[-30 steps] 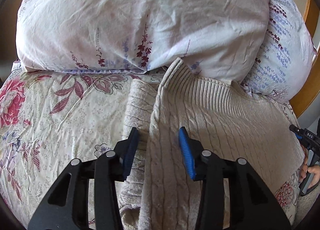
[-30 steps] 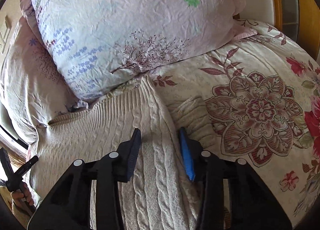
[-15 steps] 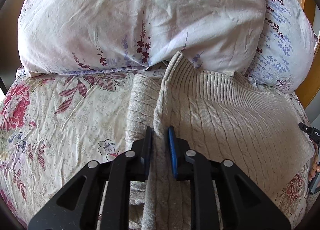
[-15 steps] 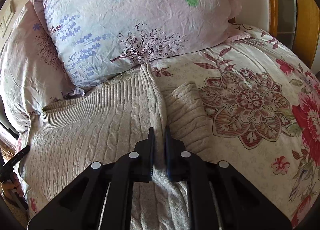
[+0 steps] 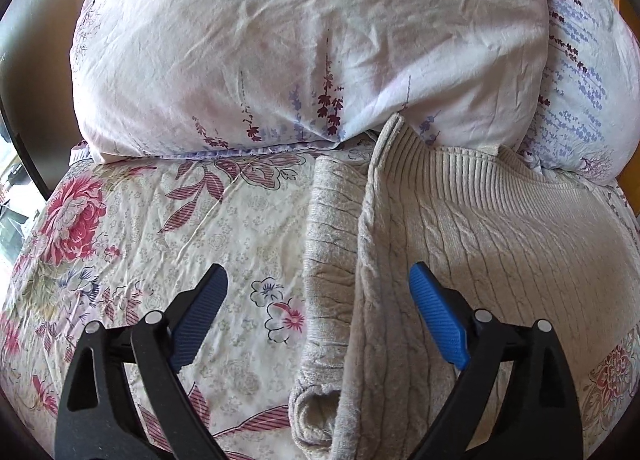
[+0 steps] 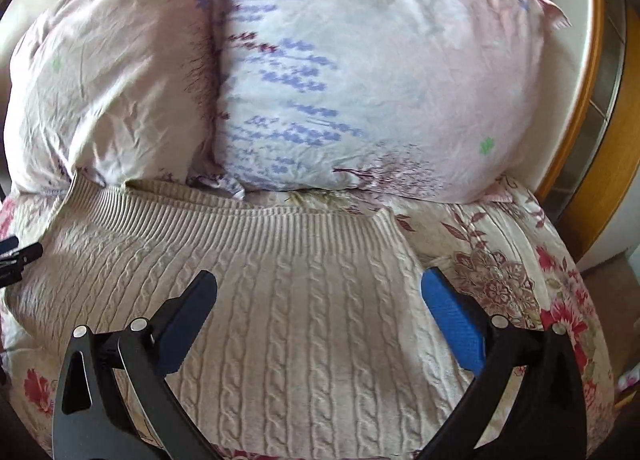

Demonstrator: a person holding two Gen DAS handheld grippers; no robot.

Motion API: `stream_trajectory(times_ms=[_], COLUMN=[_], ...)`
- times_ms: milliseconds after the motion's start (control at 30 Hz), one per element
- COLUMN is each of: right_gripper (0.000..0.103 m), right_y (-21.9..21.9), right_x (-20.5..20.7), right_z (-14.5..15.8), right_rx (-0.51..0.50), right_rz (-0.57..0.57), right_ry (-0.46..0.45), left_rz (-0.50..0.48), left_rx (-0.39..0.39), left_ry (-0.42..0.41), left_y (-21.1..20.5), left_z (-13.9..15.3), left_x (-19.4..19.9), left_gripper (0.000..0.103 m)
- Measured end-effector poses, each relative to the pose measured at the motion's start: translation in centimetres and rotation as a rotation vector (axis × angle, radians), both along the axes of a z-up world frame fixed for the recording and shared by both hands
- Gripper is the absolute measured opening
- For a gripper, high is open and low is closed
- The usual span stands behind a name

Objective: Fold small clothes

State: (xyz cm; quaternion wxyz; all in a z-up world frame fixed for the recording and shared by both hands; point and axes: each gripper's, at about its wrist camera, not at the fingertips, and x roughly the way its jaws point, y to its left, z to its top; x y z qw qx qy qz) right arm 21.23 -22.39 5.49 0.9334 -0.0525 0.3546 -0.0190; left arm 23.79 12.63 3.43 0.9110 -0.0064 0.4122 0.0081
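Observation:
A beige cable-knit sweater (image 5: 500, 252) lies flat on the floral bedspread (image 5: 200, 228), its ribbed hem against the pillows. One sleeve (image 5: 332, 252) lies straight along the body's left edge. My left gripper (image 5: 318, 280) hovers over that edge. Its jaws are opening wide, with the sleeve and the edge between them and the pads off the cloth. In the right wrist view the sweater (image 6: 320, 340) fills the foreground. My right gripper (image 6: 319, 280) hangs over its body, jaws opening wide and holding nothing. The right blue pad (image 6: 452, 324) sits by the sweater's right edge.
Two large floral pillows (image 6: 360, 80) are stacked at the head of the bed, touching the hem. A wooden bed frame (image 6: 592, 120) curves along the right. The left gripper's tip (image 6: 20, 256) shows at the left border of the right wrist view.
Both grippers closed on the sweater's side edges half a second ago and have now let go and opened wide. The right gripper swung from the right edge to over the body.

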Motion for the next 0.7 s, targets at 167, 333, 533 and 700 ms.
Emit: stream_trajectory(times_ms=[167, 333, 533, 700], right_gripper=[0.102, 0.102, 0.102, 0.102], right_y=[4.5, 6.7, 6.5, 5.5], right_x=[1.1, 1.7, 1.5, 1.8], right_z=[-1.6, -2.9, -3.0, -2.8], right_rx=[-0.073, -0.1, -0.079, -0.055], right_rz=[0.011, 0.04, 0.025, -0.015], right_ry=[0.068, 0.135, 0.106, 0.084], left_rz=[0.006, -0.002, -0.007, -0.01], left_rx=[0.106, 0.109, 0.092, 0.055], left_ry=[0.01, 0.02, 0.027, 0.035], left_y=[-1.1, -1.3, -1.3, -0.8], left_z=[-0.3, -0.4, -0.7, -1.0], left_x=[0.1, 0.4, 0.6, 0.7], left_gripper=[0.101, 0.101, 0.101, 0.101])
